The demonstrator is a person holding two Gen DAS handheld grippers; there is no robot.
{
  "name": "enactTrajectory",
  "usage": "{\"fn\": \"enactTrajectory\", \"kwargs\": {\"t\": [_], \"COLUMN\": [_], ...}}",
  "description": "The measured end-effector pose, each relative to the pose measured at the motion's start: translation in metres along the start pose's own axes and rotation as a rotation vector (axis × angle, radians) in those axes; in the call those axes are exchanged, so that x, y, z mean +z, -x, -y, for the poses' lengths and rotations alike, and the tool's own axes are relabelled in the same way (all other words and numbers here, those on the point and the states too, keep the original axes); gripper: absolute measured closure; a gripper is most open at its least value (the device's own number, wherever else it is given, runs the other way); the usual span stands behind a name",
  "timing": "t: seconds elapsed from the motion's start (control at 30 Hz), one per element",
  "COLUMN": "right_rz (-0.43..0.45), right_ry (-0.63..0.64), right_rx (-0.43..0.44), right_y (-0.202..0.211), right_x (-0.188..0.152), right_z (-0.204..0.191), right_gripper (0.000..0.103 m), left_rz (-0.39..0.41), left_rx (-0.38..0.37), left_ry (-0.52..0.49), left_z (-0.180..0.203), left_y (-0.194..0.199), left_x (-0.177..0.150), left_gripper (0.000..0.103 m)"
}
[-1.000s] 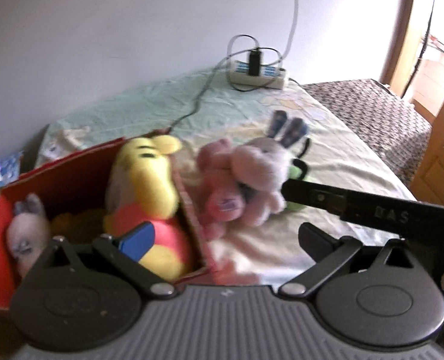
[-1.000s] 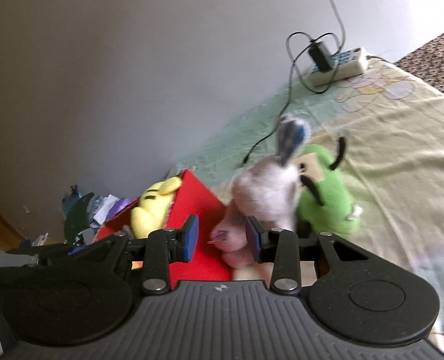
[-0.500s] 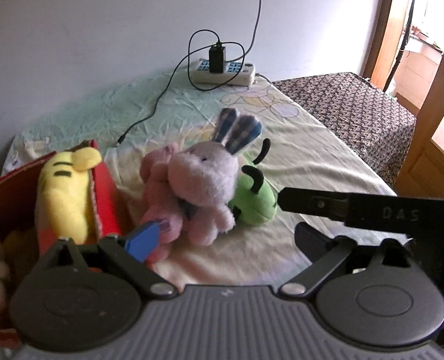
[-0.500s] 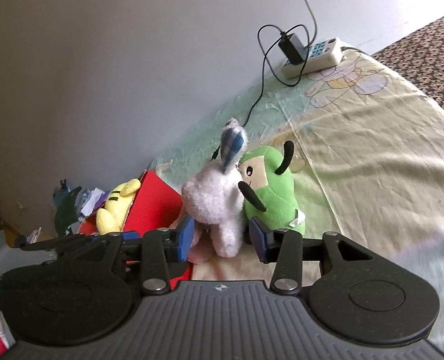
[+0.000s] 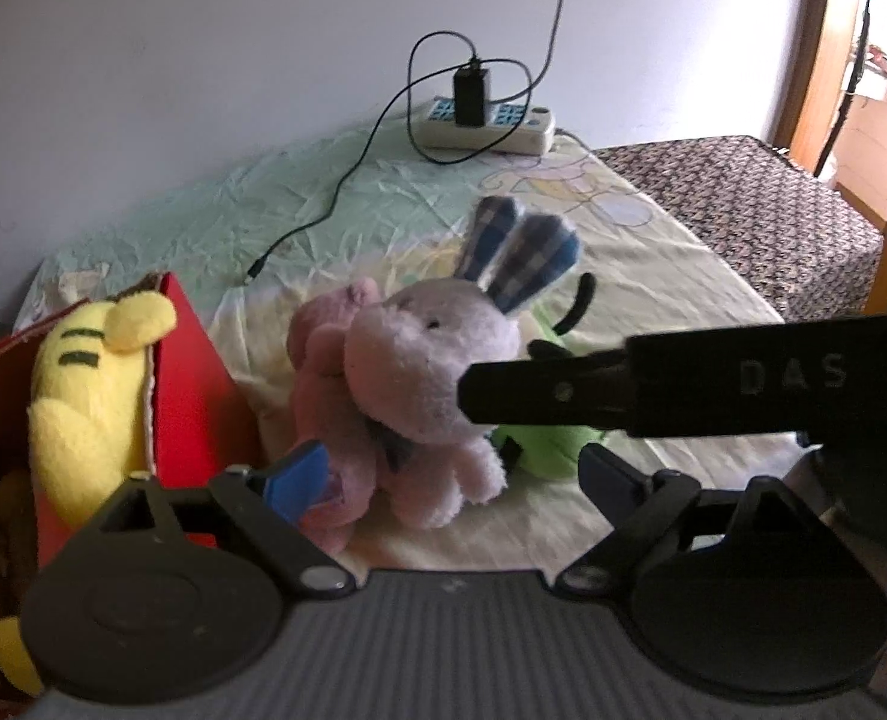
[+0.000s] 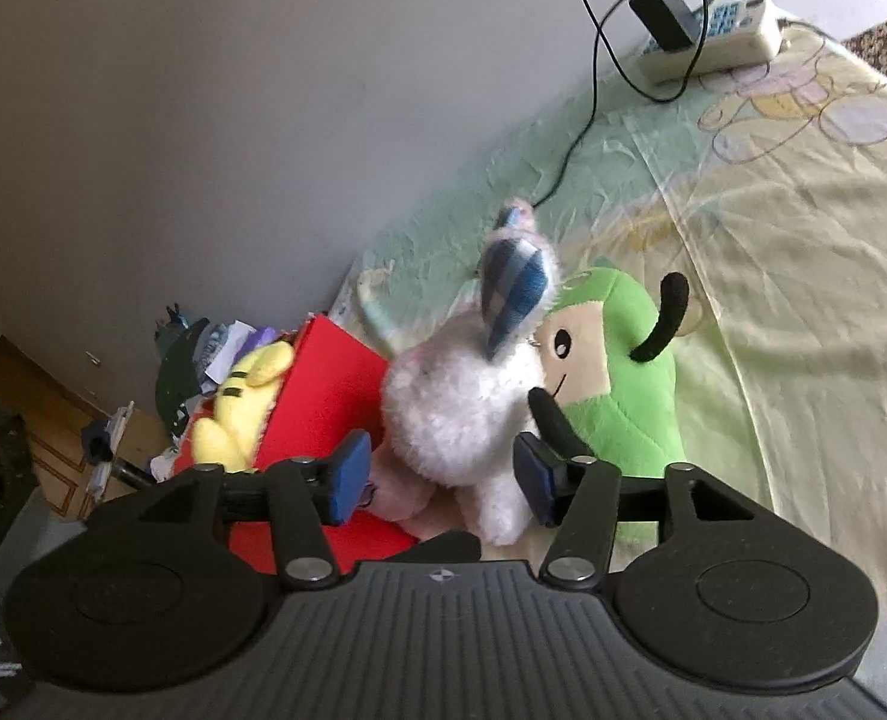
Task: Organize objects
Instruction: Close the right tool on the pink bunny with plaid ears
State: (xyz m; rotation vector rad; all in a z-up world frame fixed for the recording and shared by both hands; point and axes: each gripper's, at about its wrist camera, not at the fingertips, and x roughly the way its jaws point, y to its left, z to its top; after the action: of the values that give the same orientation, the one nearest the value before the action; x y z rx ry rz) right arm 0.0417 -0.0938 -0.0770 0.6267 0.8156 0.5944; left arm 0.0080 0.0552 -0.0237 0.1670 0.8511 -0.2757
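Observation:
A pale pink plush rabbit with blue checked ears point(image 5: 425, 384) point(image 6: 461, 414) stands on the bed between a pink plush point(image 5: 317, 396) and a green plush point(image 6: 617, 384) point(image 5: 539, 438). A red box point(image 5: 185, 378) point(image 6: 329, 384) at the left holds a yellow plush point(image 5: 83, 384) point(image 6: 239, 402). My left gripper point(image 5: 449, 480) is open, its jaws either side of the pink plush and rabbit. My right gripper point(image 6: 437, 480) is open, its jaws straddling the rabbit's lower body without closing on it. The right gripper's arm crosses the left wrist view point(image 5: 653, 384).
A white power strip with a black charger and cable point(image 5: 479, 120) point(image 6: 707, 36) lies at the bed's far end by the wall. A patterned bed edge point(image 5: 743, 198) is at the right, with a wooden door beyond. Clutter point(image 6: 203, 354) lies on the floor left of the box.
Both grippers swung right, away from the box and toward the plush group. The right gripper's jaws have opened wider and now bracket the rabbit. The toys look larger and closer.

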Motion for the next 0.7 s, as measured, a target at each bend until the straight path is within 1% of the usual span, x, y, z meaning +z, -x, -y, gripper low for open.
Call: {"fn": "enactTrajectory", "kwargs": {"t": [0.1, 0.27, 0.3, 0.37, 0.47, 0.63, 0.67, 0.7], "right_rz": [-0.026, -0.039, -0.042, -0.045, -0.056, -0.055, -0.054, -0.055], "right_ry": [-0.014, -0.009, -0.014, -0.026, -0.038, -0.039, -0.035, -0.028], "right_rx": [0.018, 0.035, 0.045, 0.059, 0.093, 0.114, 0.117, 0.113], "right_y": [-0.011, -0.026, -0.028, -0.029, -0.029, -0.020, -0.017, -0.015], "right_x": [0.005, 0.010, 0.011, 0.013, 0.015, 0.015, 0.015, 0.015], "right_z": [0.006, 0.012, 0.015, 0.020, 0.026, 0.030, 0.030, 0.029], "right_gripper": [0.043, 0.044, 0.044, 0.050, 0.056, 0.058, 0.058, 0.058], "left_rz": [-0.004, -0.004, -0.005, -0.010, -0.015, -0.019, -0.018, -0.018], "left_rx": [0.013, 0.028, 0.029, 0.029, 0.032, 0.018, 0.008, -0.005], "left_ry": [0.007, 0.011, 0.014, 0.022, 0.029, 0.017, 0.013, 0.007], "left_z": [-0.003, -0.005, -0.006, -0.008, -0.008, -0.007, -0.005, -0.003], "left_y": [-0.005, -0.014, -0.017, -0.022, -0.029, -0.036, -0.036, -0.036], "left_x": [0.003, 0.011, 0.013, 0.016, 0.019, 0.021, 0.022, 0.021], "left_gripper": [0.011, 0.011, 0.011, 0.011, 0.012, 0.012, 0.014, 0.019]}}
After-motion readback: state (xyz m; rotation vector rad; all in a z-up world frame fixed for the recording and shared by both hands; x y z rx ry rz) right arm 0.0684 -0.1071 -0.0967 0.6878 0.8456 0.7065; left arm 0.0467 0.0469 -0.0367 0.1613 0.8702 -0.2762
